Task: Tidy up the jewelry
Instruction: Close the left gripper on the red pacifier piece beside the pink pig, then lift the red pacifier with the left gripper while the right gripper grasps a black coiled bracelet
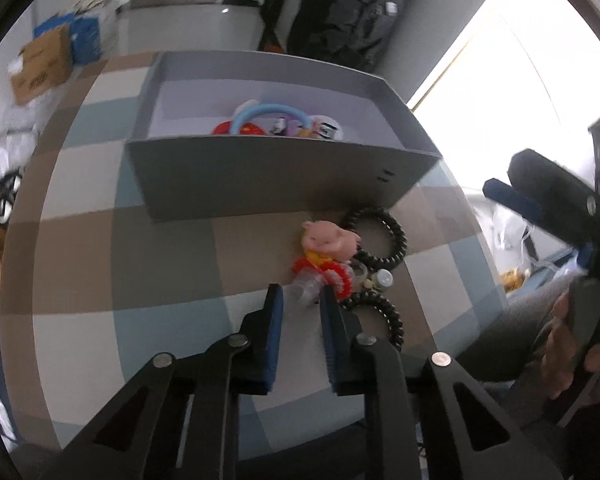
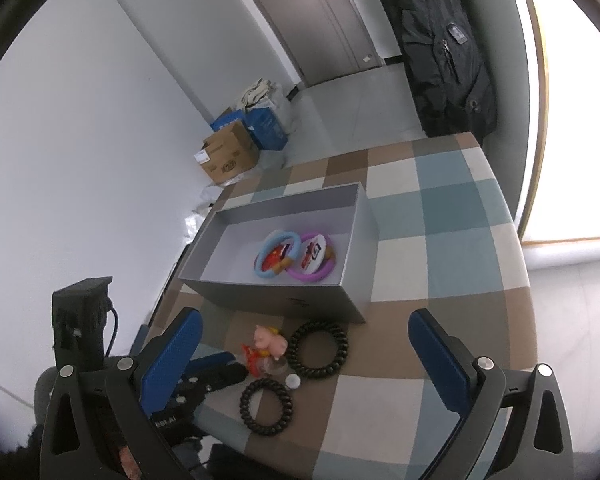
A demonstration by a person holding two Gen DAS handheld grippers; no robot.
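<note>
Left jaws: my left gripper (image 1: 302, 300) pinches the clear piece under the pink pig charm (image 1: 329, 240), near the grey open box (image 1: 276, 176).
Right jaws: my right gripper (image 2: 304, 344) is spread wide.
Right view only: blue ring (image 2: 278, 254) and purple ring (image 2: 312, 258) inside the box.
Writing: unreadable.

On the tabletop (image 2: 452, 216) an open box (image 2: 356, 292) stands at the far side, two rings (image 2: 296, 258) lying inside it. Just near of the box lie a pig charm (image 2: 270, 342) and two coil hair ties (image 2: 318, 350), the charm to their left.
</note>
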